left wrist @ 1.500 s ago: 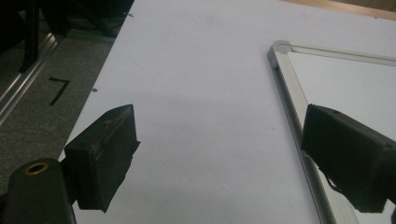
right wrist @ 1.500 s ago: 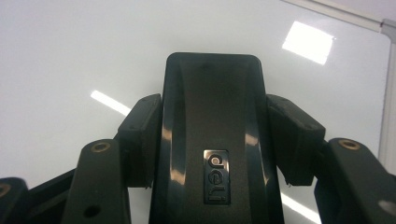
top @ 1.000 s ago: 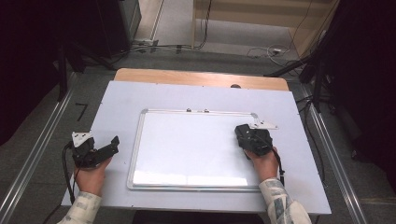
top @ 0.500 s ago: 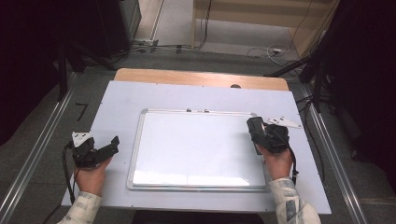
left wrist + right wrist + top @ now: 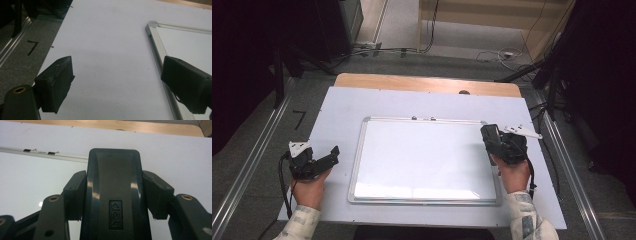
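Your right tool (image 5: pixel 490 135) sits at about 3 o'clock on the counter (image 5: pixel 412 102), over the right edge of the whiteboard (image 5: pixel 422 160). Its jaws are clamped on the two long sides of a black eraser (image 5: pixel 113 195), which the right gripper view shows standing between them with a "deli" logo on its back. The eraser's far end points toward 12 o'clock, just short of the whiteboard's top frame. From the high view you cannot tell whether the eraser touches the board surface.

Your left tool (image 5: pixel 331 154) rests at about 9 o'clock, on the bare white counter just beside the whiteboard's left frame (image 5: pixel 160 57). Its jaws stand wide apart with nothing between them. In the left gripper view one jaw lies over the frame's edge and the other over the open counter.

The whiteboard lies flat in the middle of the counter, its surface blank, with two small clips (image 5: pixel 37 152) on its top frame at 12 o'clock.
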Available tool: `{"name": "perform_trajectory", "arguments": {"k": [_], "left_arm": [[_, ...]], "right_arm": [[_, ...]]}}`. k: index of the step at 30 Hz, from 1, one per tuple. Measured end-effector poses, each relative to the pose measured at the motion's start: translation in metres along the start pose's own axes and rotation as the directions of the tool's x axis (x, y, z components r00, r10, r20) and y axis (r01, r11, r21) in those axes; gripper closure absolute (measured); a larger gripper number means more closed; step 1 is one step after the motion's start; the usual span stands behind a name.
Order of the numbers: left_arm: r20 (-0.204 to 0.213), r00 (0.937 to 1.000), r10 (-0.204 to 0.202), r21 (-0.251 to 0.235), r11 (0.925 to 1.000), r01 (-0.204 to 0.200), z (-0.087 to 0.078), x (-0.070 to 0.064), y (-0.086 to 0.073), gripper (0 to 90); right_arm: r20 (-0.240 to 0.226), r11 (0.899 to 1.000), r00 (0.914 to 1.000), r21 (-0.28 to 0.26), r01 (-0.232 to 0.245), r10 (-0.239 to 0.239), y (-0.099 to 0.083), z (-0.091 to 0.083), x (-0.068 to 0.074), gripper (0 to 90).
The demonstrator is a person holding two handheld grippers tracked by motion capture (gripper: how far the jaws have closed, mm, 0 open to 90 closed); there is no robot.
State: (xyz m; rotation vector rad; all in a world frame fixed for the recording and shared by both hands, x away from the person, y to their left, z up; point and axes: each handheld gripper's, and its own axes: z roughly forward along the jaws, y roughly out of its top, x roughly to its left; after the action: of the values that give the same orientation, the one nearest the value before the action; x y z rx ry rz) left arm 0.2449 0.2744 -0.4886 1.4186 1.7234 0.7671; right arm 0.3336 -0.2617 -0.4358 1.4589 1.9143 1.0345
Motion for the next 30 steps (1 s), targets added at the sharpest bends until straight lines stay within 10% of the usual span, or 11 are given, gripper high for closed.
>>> {"name": "perform_trajectory", "arguments": {"k": [30], "left_arm": [[-0.002, 1.0, -0.003, -0.004, 1.0, 0.003, -0.001, 0.001, 0.0, 11.4]], "right_arm": [[0.073, 0.999, 0.9963, 0.017, -0.045, 0.044, 0.004, 0.027, 0.012, 39.0]]}}
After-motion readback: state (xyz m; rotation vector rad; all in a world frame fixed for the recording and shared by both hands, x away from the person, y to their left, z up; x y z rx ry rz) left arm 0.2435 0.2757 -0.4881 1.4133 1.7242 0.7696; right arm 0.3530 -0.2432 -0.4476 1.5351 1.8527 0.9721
